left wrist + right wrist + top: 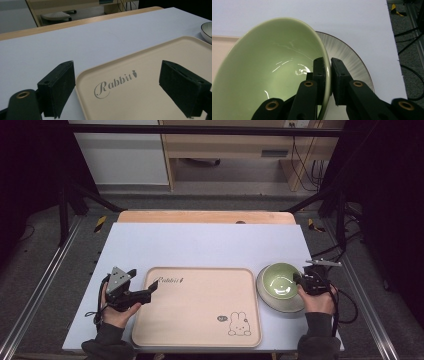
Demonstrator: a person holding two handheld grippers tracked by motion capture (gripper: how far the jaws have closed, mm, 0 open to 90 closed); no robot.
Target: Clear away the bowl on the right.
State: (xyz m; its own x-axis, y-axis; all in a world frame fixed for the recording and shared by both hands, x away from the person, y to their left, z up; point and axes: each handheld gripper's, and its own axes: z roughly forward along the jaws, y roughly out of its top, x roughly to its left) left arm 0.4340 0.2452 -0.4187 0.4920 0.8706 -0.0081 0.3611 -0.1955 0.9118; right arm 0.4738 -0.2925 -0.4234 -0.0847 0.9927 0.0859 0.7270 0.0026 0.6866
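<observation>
Green bowl (269,65) atop grey plate (352,65)

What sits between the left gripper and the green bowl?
The beige tray, bare apart from its print, spans the stretch from the left gripper to the green bowl, as the high view shows.

bowls: 1 (280,279) | plates: 1 (352,60) | trays: 1 (200,320) | grippers: 2
</observation>
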